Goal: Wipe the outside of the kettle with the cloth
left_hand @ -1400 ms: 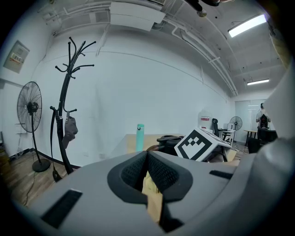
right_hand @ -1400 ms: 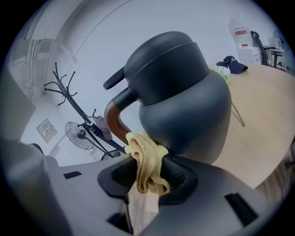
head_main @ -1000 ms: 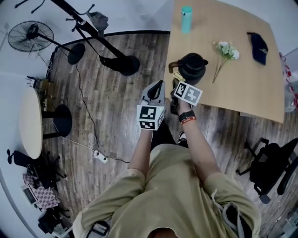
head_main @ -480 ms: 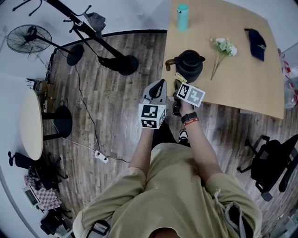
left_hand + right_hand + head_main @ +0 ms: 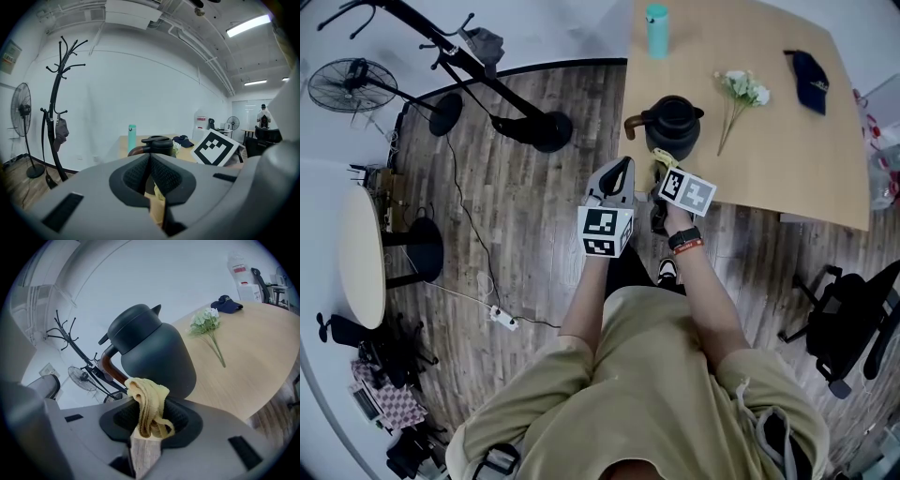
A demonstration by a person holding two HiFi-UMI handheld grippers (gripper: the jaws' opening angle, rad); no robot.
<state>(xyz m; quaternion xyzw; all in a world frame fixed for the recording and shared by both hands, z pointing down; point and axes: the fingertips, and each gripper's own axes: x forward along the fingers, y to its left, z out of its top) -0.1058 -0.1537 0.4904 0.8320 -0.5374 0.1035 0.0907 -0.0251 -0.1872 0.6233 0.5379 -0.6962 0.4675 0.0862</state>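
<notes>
The dark kettle with a brown handle stands near the front edge of the wooden table. My right gripper is shut on a yellow cloth, held just short of the kettle's near side. In the right gripper view the cloth bunches up out of the gripper, with the kettle right behind it. My left gripper hangs over the floor left of the table edge, shut and empty. In the left gripper view the kettle shows beyond that gripper.
On the table are a teal bottle, a bunch of white flowers and a dark cap. A coat stand, a fan and a small round table stand to the left, an office chair to the right.
The head view has shifted a little, so the table and kettle sit higher and further left. Both grippers keep their places, the cloth still in the right one.
</notes>
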